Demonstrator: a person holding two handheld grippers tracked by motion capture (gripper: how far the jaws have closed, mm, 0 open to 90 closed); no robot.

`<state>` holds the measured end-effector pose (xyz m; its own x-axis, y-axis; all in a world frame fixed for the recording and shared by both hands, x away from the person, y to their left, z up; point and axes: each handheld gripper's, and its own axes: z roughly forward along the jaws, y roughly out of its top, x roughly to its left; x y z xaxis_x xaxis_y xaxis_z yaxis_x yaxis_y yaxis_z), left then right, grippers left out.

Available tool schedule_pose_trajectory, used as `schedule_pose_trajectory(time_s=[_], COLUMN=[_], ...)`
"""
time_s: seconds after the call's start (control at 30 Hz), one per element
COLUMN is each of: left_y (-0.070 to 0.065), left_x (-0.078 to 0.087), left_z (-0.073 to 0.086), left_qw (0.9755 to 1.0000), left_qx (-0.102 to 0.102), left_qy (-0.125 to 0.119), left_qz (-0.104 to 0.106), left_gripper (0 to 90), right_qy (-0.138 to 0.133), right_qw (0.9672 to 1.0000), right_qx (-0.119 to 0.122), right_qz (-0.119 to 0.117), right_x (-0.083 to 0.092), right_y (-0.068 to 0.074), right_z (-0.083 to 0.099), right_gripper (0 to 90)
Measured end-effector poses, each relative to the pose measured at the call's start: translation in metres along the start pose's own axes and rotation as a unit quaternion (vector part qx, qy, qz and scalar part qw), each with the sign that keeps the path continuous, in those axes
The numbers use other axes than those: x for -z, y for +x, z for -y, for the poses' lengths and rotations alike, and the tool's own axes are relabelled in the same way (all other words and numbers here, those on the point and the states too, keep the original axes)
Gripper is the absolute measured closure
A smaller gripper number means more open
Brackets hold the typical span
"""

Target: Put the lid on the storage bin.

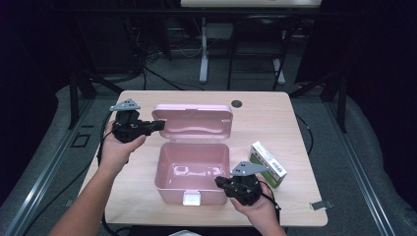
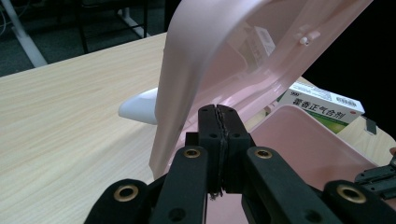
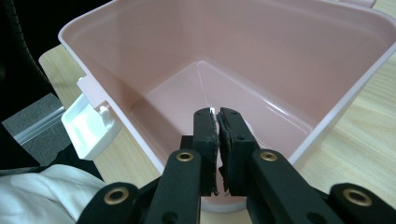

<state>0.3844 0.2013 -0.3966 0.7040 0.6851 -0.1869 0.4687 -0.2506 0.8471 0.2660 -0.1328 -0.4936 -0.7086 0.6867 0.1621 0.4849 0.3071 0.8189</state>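
On table [image 1: 147,105]: pink box [image 1: 193,172], L gripper [image 1: 158,125] clamped on lid [image 1: 194,122], R gripper [image 1: 220,182] clamped on box rim.

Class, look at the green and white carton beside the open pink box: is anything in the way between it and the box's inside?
Nothing visible blocks it. The carton lies on the table right of the box, whose lid stands open. The right gripper sits at the box's near right corner, beside that path.

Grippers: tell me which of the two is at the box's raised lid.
The left gripper, jaws shut at the pink lid's left edge. The right gripper sits at the open box's front right corner.
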Motion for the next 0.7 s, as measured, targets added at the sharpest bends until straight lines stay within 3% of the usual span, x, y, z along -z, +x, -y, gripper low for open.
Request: schedule_pose_trajectory(time_s=[0.37,0.7], left_y=[0.004,0.011], left_x=[-0.002,-0.007], left_z=[0.001,0.011], left_qw=[0.9997,0.9995], left_qx=[-0.006,0.005], left_qy=[0.009,0.020], left_qz=[-0.024,-0.023], left_gripper=[88.5,88.3], right_qy=[0.000,-0.002], right_qw=[1.0000,1.0000], right_qx=[0.000,-0.003], right_qz=[-0.001,-0.002], right_x=[0.000,0.000], right_y=[0.000,-0.001], right_z=[0.000,0.001], right_gripper=[85.8,86.8])
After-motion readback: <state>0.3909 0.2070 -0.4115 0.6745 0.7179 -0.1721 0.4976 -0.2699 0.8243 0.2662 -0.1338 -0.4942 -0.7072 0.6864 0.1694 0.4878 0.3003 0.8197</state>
